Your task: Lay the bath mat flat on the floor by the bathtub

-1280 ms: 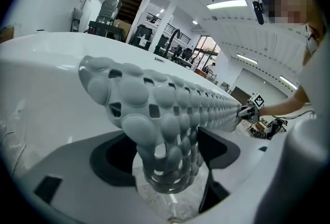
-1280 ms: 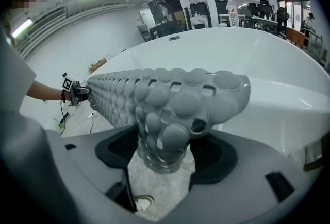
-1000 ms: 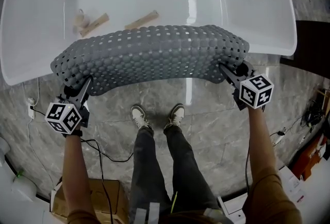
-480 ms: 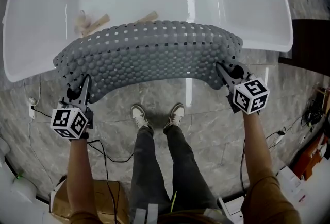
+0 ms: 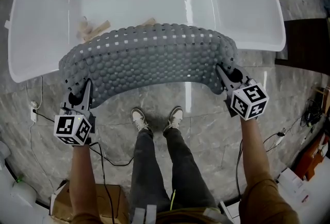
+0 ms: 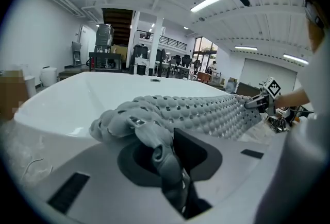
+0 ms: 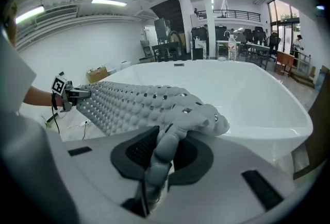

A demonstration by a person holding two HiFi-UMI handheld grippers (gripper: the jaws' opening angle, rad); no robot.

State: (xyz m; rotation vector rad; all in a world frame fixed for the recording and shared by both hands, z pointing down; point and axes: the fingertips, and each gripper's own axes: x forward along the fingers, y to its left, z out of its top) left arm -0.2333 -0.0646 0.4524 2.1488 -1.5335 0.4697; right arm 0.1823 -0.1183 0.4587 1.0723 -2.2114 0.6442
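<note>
Two grippers hold the mat (image 5: 149,55) by its short ends, stretched sideways over the near rim of the tub (image 5: 206,1); whether it touches the rim I cannot tell. At far left, the left gripper (image 5: 85,89) has its jaws nearly together on the mat's left corner. The left gripper view shows that gripper (image 6: 170,171) with a bunched fold of grey bubbles pinched between its pads, and the mat (image 6: 206,112) runs off to the right from there. Its jaws have just been closing, with the corner between them. Beyond it, pale wooden pieces (image 5: 93,27) lie inside the tub. A second ago two of them lay clear of the mat, but now its far edge covers nearly all of the right-hand one. The mat arches between the grippers, bumps up, over the grey stone floor (image 5: 206,115). Below its middle stand the person's shoes (image 5: 157,116). On the right, the right gripper (image 5: 223,71) is likewise clamped on the other corner. In the right gripper view that gripper (image 7: 154,166) squeezes a fold of the mat (image 7: 134,102), its jaws having just been closing too. Both grippers now sit closer in than a second ago, and the mat's ends are more gathered.
</note>
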